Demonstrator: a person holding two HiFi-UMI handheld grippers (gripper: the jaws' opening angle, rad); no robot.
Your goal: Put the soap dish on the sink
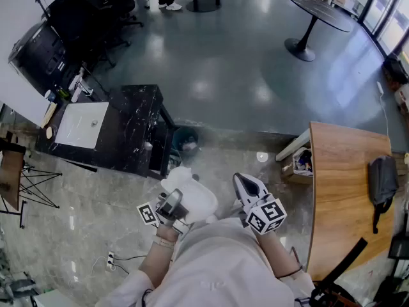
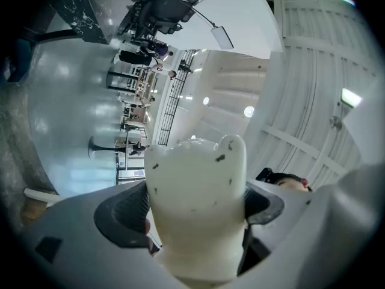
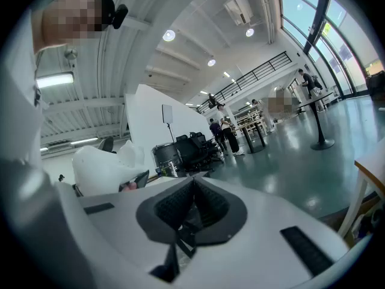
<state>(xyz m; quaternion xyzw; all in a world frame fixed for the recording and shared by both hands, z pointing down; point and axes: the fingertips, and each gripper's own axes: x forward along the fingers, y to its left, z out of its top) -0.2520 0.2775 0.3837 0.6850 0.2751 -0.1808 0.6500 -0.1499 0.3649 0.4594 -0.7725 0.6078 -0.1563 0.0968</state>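
The soap dish (image 1: 193, 196) is a white, lumpy piece with dark specks, and my left gripper (image 1: 171, 204) is shut on it close in front of the person's body. In the left gripper view the soap dish (image 2: 198, 200) fills the gap, tilted upward, with a dark pad (image 2: 125, 214) pressed against each side. My right gripper (image 1: 245, 185) hangs beside it, shut, with nothing between its pads (image 3: 174, 206); the soap dish (image 3: 101, 168) shows at that view's left. The white sink basin (image 1: 82, 125) sits in a black marble counter (image 1: 137, 130) ahead to the left, well away from both grippers.
A dark bin (image 1: 186, 139) stands by the counter's near corner. To the right is a wooden table (image 1: 342, 190) with a black bag (image 1: 382, 183) on it and a box (image 1: 299, 162) at its foot. Bottles and a tap (image 1: 75, 89) line the sink's back. A round table (image 1: 316, 11) stands far off.
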